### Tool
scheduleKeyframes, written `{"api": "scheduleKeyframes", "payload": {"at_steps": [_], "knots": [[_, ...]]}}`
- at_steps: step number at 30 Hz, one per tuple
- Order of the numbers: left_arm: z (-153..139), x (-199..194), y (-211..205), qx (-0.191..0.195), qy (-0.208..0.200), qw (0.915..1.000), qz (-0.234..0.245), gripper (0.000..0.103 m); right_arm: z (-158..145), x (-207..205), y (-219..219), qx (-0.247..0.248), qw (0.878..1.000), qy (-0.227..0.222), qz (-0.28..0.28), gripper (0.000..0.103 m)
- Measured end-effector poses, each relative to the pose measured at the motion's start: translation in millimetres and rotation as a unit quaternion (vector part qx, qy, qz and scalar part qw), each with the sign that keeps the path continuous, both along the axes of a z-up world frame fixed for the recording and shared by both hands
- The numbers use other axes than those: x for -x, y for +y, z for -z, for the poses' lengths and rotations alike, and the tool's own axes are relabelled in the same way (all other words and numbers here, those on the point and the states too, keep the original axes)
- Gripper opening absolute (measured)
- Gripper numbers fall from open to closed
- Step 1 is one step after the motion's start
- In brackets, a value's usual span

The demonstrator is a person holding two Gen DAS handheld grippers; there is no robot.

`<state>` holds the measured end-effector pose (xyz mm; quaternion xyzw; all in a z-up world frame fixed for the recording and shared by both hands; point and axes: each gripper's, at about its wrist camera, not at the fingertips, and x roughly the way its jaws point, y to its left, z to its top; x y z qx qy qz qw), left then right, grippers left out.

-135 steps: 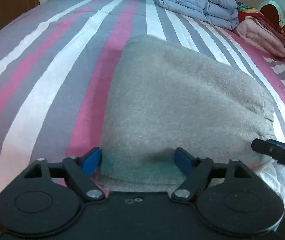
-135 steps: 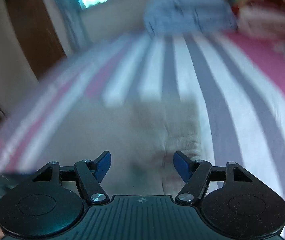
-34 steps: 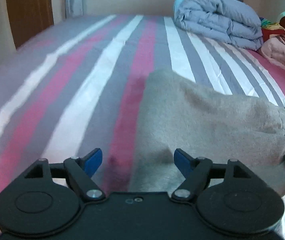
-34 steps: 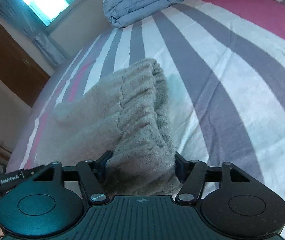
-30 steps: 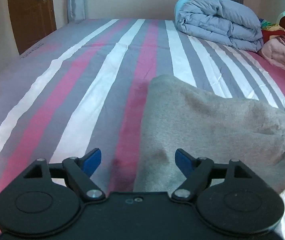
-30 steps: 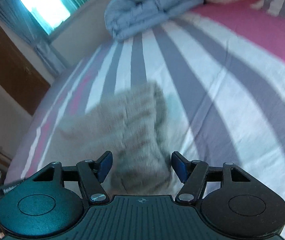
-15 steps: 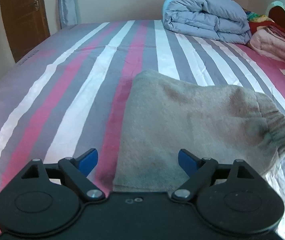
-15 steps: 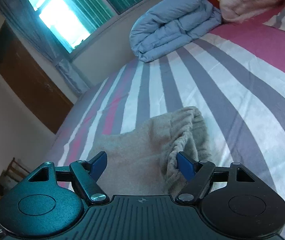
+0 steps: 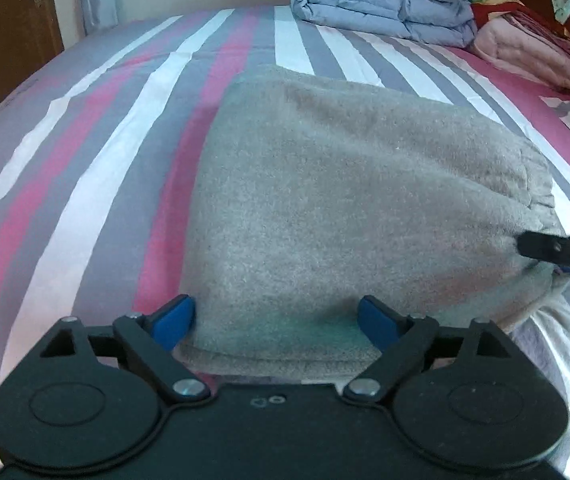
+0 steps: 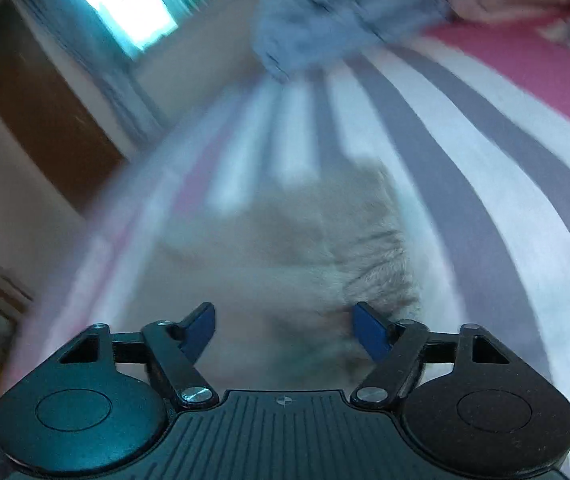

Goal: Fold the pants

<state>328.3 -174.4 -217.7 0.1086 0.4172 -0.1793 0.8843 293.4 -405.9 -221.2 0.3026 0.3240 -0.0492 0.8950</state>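
Both grippers back down at folded pants (image 9: 349, 208) edges; left gripper (image 9: 275, 320) wide open, empty; right gripper (image 10: 283, 330) likewise, blurred mid-move. Fold looks near-finished.

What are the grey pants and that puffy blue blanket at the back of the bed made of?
The grey pants look like soft fleece or brushed knit: matte, with a fuzzy nap and a gathered elastic edge at the right. The blue blanket looks like a padded quilt with a smooth, faintly shiny woven shell, folded in plump stitched rolls. Neither fibre can be told for sure from the pictures.
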Motion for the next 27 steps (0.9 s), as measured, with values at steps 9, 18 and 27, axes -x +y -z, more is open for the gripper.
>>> {"api": "scheduleKeyframes", "payload": {"at_steps": [9, 18, 27], "knots": [[-22, 5, 8, 0.025, -0.016, 0.9995, -0.012, 0.074, -33, -3, -15, 0.017, 1.000, 0.011, -0.001, 0.013], [-1, 4, -3, -0.003, -0.016, 0.9998, -0.009, 0.079, -48, -63, -7, 0.058, 0.998, 0.004, -0.005, 0.040], [-13, 3, 12, 0.021, 0.003, 0.9993, -0.031, 0.081, -24, -58, -22, 0.103, 0.993, 0.052, 0.035, 0.043]]}}
